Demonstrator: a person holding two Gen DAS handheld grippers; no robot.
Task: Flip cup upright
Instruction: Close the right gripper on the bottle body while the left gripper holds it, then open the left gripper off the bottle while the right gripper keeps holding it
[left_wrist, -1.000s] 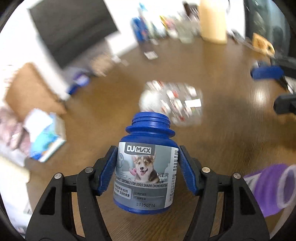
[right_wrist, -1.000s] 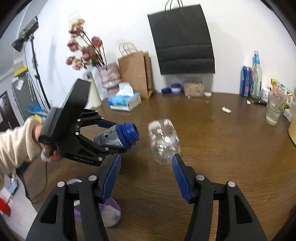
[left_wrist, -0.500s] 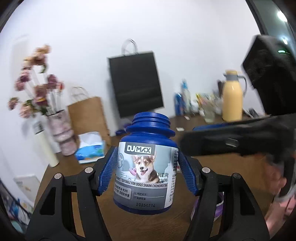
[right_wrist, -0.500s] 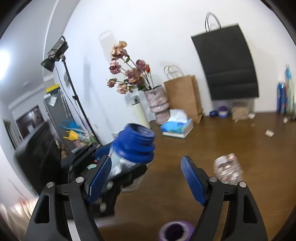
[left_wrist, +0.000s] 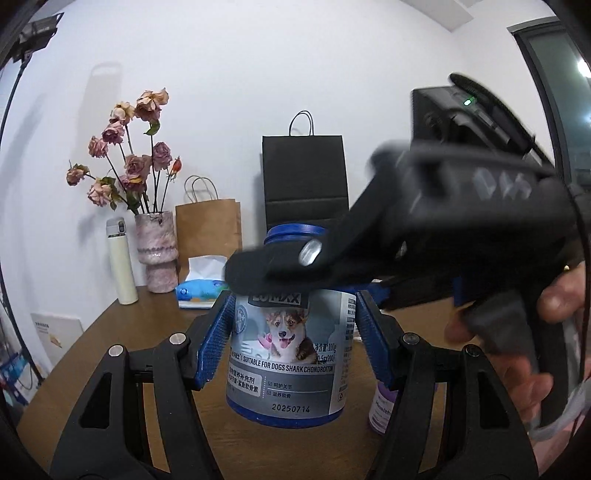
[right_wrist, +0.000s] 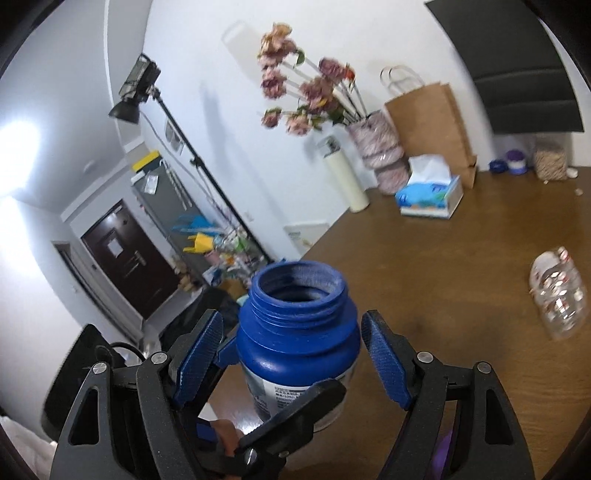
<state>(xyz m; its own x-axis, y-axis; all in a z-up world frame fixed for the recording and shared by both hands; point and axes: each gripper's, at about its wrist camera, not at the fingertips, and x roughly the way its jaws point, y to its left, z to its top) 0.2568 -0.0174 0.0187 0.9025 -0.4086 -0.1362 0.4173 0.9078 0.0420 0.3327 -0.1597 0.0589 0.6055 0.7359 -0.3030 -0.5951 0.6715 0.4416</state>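
Observation:
My left gripper (left_wrist: 293, 332) is shut on a blue supplement bottle (left_wrist: 284, 362) with a dog on its label, holding it upright above the wooden table (right_wrist: 461, 295) with its open mouth up. My right gripper (right_wrist: 293, 352) stands open around the bottle's (right_wrist: 295, 332) shoulder, its blue pads just off the sides. In the left wrist view one of its black fingers (left_wrist: 280, 264) crosses the bottle's neck, with a hand behind it. A purple cup (left_wrist: 382, 410) shows only as a sliver on the table below; how it lies cannot be told.
A clear plastic bottle (right_wrist: 557, 295) lies on its side on the table. A tissue box (right_wrist: 428, 195), a flower vase (left_wrist: 157, 251), a white flask (left_wrist: 122, 258) and paper bags (left_wrist: 208, 225) stand along the far wall. The table's edge runs at the left.
The left gripper has turned the blue bottle from lying level to upright. The right gripper has swung left and closed in around the bottle's neck, still open.

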